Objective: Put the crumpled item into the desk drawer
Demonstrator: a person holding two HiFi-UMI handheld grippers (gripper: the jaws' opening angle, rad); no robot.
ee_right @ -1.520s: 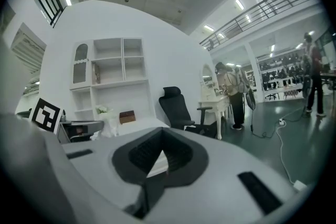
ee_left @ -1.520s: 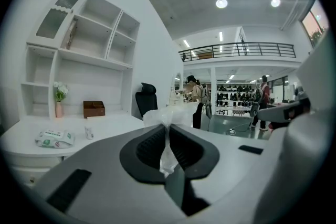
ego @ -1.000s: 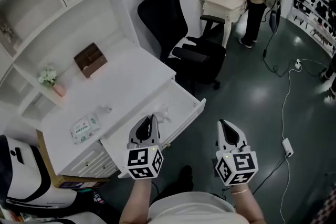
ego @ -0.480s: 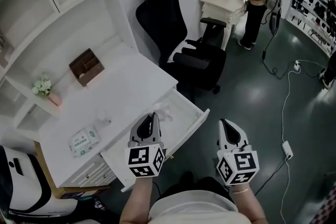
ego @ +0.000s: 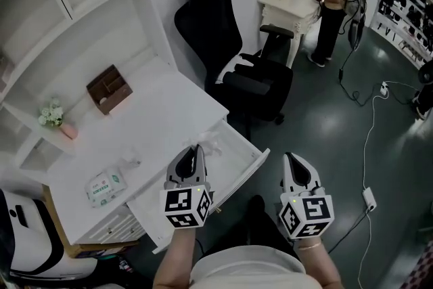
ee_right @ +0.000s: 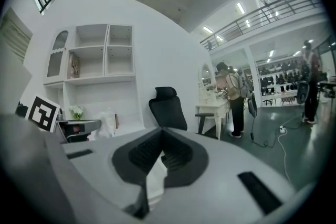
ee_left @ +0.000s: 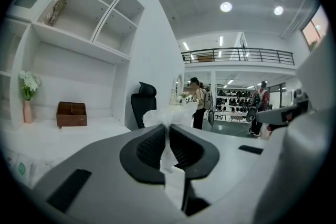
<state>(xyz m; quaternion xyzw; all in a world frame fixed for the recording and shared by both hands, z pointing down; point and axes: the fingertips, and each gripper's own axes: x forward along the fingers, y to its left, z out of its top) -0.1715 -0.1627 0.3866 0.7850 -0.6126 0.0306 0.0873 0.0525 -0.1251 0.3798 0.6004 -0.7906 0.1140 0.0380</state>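
The crumpled item (ego: 208, 141) is a white, thin, crinkled wad. My left gripper (ego: 197, 149) is shut on it and holds it over the near-left part of the open desk drawer (ego: 247, 168). In the left gripper view the wad (ee_left: 171, 113) sticks up from between the closed pads, with a strip of it pinched lower down. My right gripper (ego: 291, 158) hangs to the right of the drawer front, over the dark floor, shut with nothing in it. The right gripper view shows the wad (ee_right: 107, 121) at its left.
The white desk (ego: 155, 112) carries a brown organiser box (ego: 108, 88), a pack of wipes (ego: 103, 184) and a small vase of flowers (ego: 53, 117). A black office chair (ego: 237, 71) stands just beyond the drawer. A person (ego: 331, 3) stands at a far white table; a cable (ego: 369, 145) crosses the floor.
Both grippers keep their places and their grip. The head view has drifted a little, so the desk and its things sit slightly lower and further left.
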